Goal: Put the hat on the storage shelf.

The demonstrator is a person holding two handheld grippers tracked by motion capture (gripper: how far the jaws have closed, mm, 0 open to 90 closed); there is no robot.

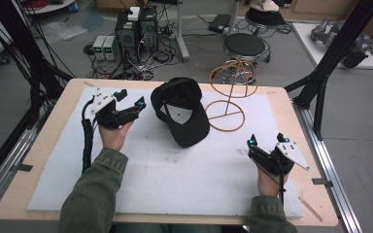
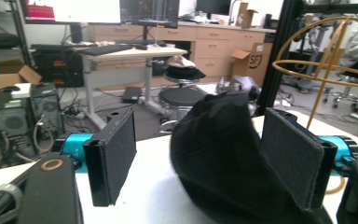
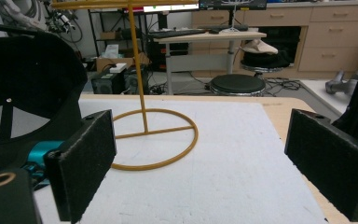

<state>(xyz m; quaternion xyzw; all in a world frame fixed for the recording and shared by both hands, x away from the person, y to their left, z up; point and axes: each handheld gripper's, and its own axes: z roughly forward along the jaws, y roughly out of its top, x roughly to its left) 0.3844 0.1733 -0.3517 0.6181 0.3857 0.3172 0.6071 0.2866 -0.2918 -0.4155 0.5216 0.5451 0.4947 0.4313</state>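
The black cap is lying upside down on the white desk, brim pointing toward the person, beside the gold wire stand. It is being approached by the left gripper, the nearer one, jaws released. In the left gripper view the crown is seen between them, untouched. The right gripper is being held apart, jaws released.

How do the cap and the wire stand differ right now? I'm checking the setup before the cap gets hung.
The cap is black fabric, lying upside down, hollow side up; the wire stand is thin yellow wire, upright on its ring base. The cap sits nearer the open left gripper; the stand is further to the right. Both rest on the white mat.
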